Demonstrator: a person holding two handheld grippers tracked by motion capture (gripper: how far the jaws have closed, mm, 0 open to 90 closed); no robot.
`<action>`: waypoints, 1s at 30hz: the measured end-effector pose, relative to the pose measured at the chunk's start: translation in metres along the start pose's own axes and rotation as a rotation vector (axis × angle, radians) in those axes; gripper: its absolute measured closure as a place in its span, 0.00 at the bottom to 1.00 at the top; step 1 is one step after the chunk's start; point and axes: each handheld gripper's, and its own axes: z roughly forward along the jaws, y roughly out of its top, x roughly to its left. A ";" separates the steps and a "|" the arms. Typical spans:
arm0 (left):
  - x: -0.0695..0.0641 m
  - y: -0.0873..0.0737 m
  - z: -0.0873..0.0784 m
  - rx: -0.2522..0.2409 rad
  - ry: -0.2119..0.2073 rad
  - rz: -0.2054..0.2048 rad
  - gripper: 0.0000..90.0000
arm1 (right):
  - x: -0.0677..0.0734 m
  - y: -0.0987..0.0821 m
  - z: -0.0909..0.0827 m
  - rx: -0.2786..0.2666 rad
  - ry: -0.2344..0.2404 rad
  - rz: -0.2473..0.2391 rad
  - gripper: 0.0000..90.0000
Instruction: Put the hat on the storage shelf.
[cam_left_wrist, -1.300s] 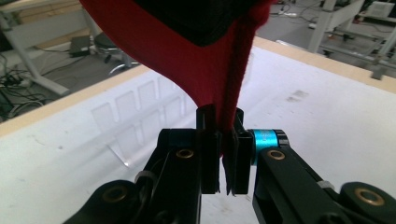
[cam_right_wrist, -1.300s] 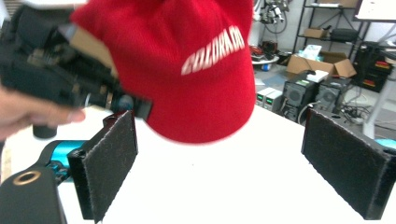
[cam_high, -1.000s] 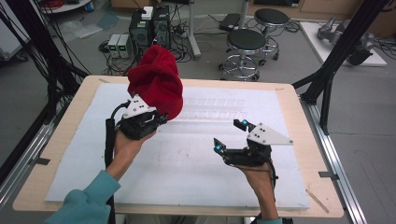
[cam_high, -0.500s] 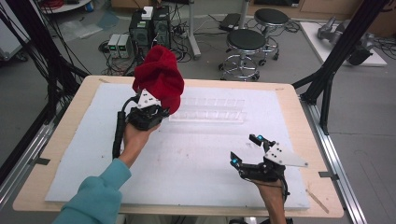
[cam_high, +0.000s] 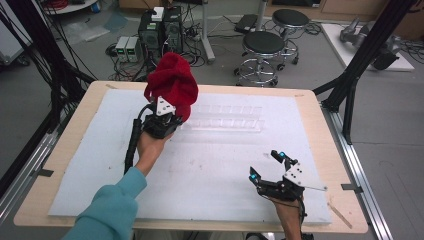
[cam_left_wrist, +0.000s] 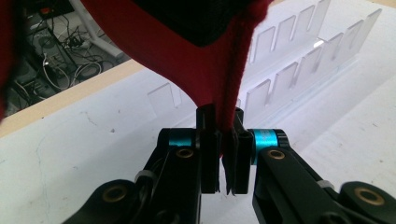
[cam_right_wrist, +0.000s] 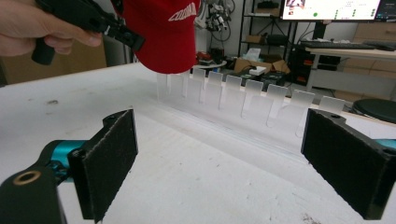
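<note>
Since the earlier frames, the right gripper (cam_high: 267, 167) has drawn back toward the near right of the table (cam_high: 310, 105), while the left gripper (cam_high: 167, 112) has carried the red cap (cam_high: 171, 82) farther out, toward the clear rack (cam_high: 225, 117).

High view: the cap hangs from the left gripper above the rack's left end; the right gripper rests near the front edge, jaws spread wide and empty.

Left gripper view: both jaws are closed on a fold of the cap's fabric (cam_left_wrist: 224, 93), with the rack's slotted walls (cam_left_wrist: 299, 70) beyond.

Right gripper view: the cap (cam_right_wrist: 166, 32) hovers just over the rack's upright tabs (cam_right_wrist: 243, 100).

Judged step: bringing the cap to the rack. The next move calls for lowering it squarely onto the tabs before release.
</note>
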 end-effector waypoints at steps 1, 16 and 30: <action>-0.001 0.000 0.001 0.002 0.002 0.002 0.95 | 0.000 -0.001 0.001 -0.001 -0.001 0.000 0.11; -0.007 -0.009 0.019 0.035 0.014 0.016 0.95 | -0.003 -0.025 0.005 0.008 -0.027 0.032 0.11; -0.005 -0.020 0.022 0.038 0.001 0.008 0.94 | 0.000 -0.028 0.002 -0.025 -0.061 0.019 0.11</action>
